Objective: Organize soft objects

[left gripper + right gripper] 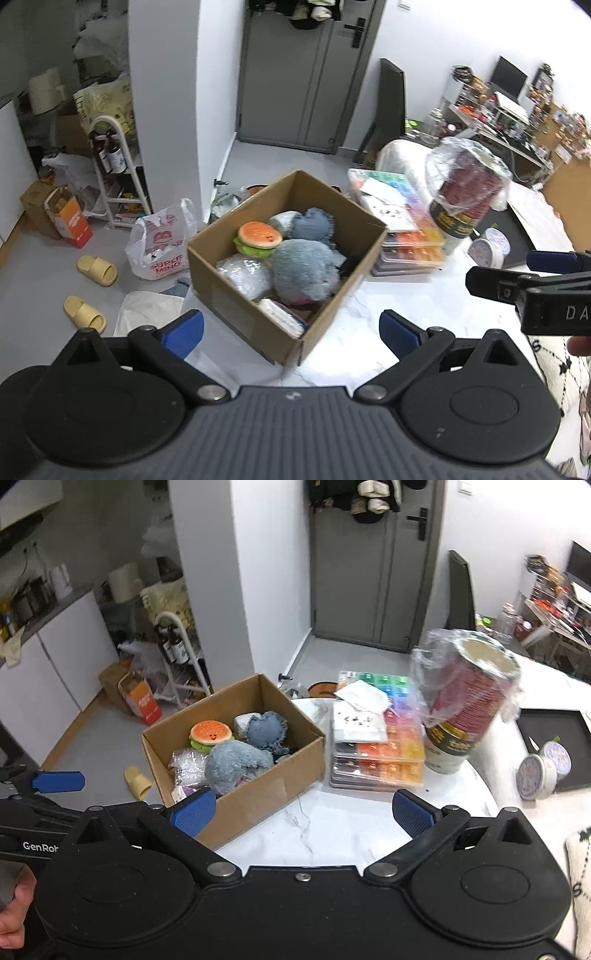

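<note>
Legible markings are few. On the white plastic bag (159, 242) lying on the floor left of the cardboard box, red print reads "SUPER MINO", the last word cut off by a fold; a large red "B" emblem sits above it. In the right wrist view, white lettering "GenRob", cut short by the nearer tool, stands on the black body of the left tongs (40, 846). In the left wrist view, white letters "DA" stand on the black body of the right tongs (574, 314), cut off at the frame edge. Yellow print on the dark band of the wrapped cup stack (456, 744) is too blurred to read.

Bare tabletop (343, 827) lies between cardboard box (258, 794) and bead cases (380, 771).
</note>
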